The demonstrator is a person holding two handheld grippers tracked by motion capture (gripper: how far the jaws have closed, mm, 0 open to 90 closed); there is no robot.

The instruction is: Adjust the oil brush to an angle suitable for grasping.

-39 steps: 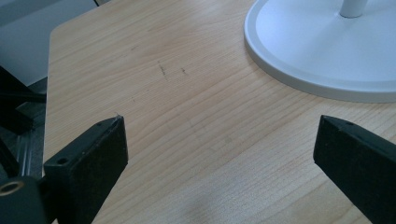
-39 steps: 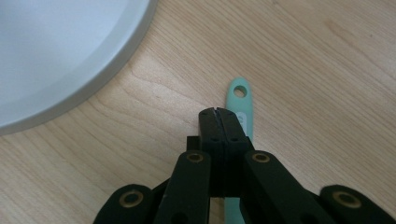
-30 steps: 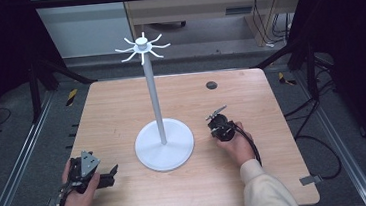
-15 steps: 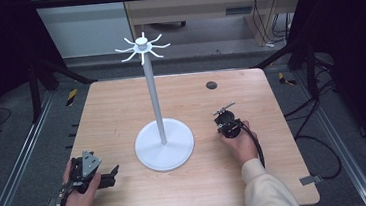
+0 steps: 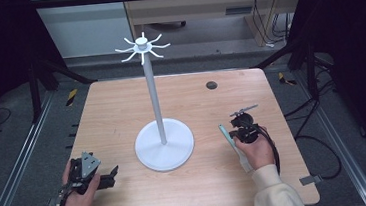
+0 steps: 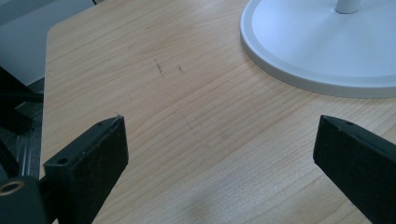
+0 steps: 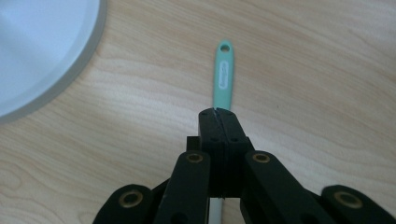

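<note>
A tall white stand [image 5: 155, 105] with a ring of hooks at its top [image 5: 142, 47] rises from a round base [image 5: 164, 144] at the table's middle. To its right, my right gripper [image 5: 235, 139] is shut on a slim utensil whose mint-green handle [image 5: 223, 132] points towards the base. In the right gripper view the handle [image 7: 223, 74], with a hole at its end, sticks out past the closed jaws [image 7: 217, 114] just above the wood, beside the base [image 7: 42, 51]. My left gripper [image 5: 109, 175] rests open at the front left, its jaws [image 6: 222, 133] wide apart and holding nothing, facing the base [image 6: 322, 46].
A small dark round insert [image 5: 211, 85] sits in the wooden table top [image 5: 111, 109] at the back right. Metal rails and black frame posts flank the table on both sides. Cables trail from the right gripper over the table's right edge.
My right gripper has shifted to the right, away from the stand's base, and the green handle now shows at its jaws. The left gripper has stayed put.
</note>
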